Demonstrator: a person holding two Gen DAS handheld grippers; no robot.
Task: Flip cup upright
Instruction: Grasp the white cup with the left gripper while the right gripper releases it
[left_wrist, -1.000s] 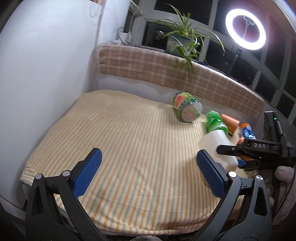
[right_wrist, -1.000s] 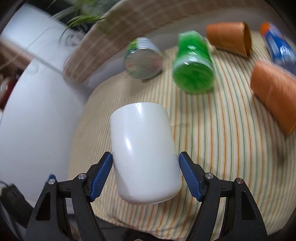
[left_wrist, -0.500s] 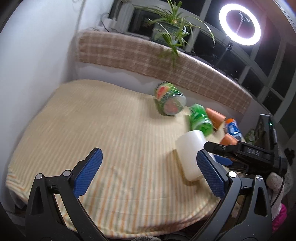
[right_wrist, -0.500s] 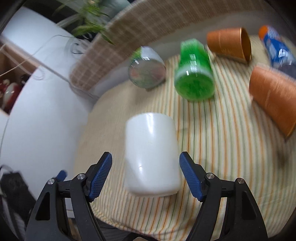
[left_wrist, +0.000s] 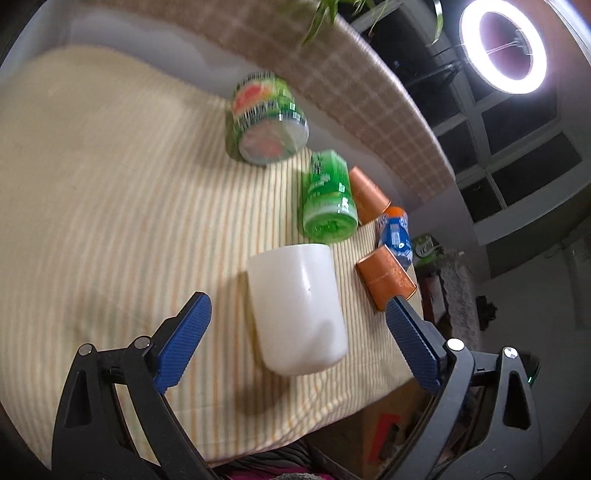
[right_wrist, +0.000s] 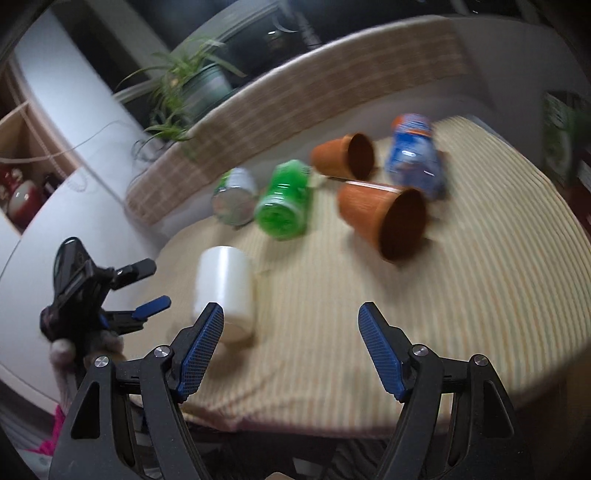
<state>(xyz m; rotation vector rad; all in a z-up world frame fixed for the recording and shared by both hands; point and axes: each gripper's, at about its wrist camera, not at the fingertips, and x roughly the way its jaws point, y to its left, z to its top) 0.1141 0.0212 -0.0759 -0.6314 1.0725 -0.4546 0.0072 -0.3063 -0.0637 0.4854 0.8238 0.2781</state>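
Change since one second ago: white cup (left_wrist: 297, 310) released by right gripper (right_wrist: 290, 352), whose blue pads flanked it then; now left standing on striped cloth (left_wrist: 110, 192), with right gripper drawn back and swung toward 3 o'clock.
Left gripper (left_wrist: 297, 341): jaws wide open, empty; brought in from a far view of the cloth to frame the cup between its pads, neither pad touching.
Right gripper: jaws open, holding nothing; left pad (right_wrist: 201, 347) overlapping the cup's lower edge in its own view, contact not judged likely.
White cup: at 12 o'clock, just ahead of left gripper; at 10 o'clock from right gripper (right_wrist: 225, 291). Flat closed face uppermost, no opening seen, so probably resting mouth down; wider rounded end on the cloth. Motion blur prevents certainty.
Meaning for task: flip judged not complete; probably a handover to left gripper, or a regrip.
Orange cup (right_wrist: 384, 221): on its side at 1 o'clock from right gripper, mouth toward camera.
Green bottle (right_wrist: 284, 206): lying at 12 o'clock, beyond the white cup.
Watermelon-print jar (left_wrist: 267, 118): on its side, farther back at 11 o'clock in left view.
Second orange cup (right_wrist: 343, 155), blue bottle (right_wrist: 413, 155): farthest, near checked backrest (right_wrist: 314, 96).
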